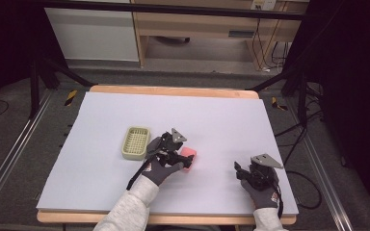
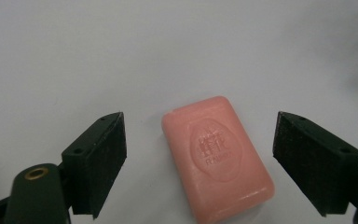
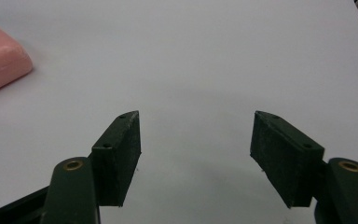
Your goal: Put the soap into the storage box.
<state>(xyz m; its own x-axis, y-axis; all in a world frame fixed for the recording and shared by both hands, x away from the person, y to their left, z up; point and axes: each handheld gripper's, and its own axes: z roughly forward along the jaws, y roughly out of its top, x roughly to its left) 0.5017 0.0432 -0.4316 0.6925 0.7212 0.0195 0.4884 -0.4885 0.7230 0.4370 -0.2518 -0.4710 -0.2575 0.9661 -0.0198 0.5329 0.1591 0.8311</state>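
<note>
Left gripper (image 1: 185,161) is over the pink soap bar (image 1: 189,154), near-centre of the white table sheet (image 1: 221,125); in the left gripper view (image 2: 200,163) the jaws stand wide apart with the soap bar (image 2: 216,156) lying flat between them, gap on both sides, no contact with either pad. Bar sits skewed to the jaw line, embossed oval stamp facing up, lettering too blurred to read. Soap rests directly on the sheet, not lifted. Just left of that gripper sits a pale yellow-green soap dish (image 1: 136,142) with a slotted grid floor, close to the soap but apart from it; whether the gripper body touches the dish can't be told from the high view. A sliver of that pale dish edge shows at the bottom left corner of the left gripper view. Right gripper (image 1: 238,169) is near the near-right part of the sheet, well apart from the soap, held low in a gloved hand; in the right gripper view (image 3: 196,144) its jaws are spread open on bare sheet, nothing between them, and the soap bar (image 3: 0,56) shows far off at the upper left edge. Both hands wear dark grey gloves with light sleeves. Wooden table edge (image 1: 173,90) shows past the far side of the sheet.
</note>
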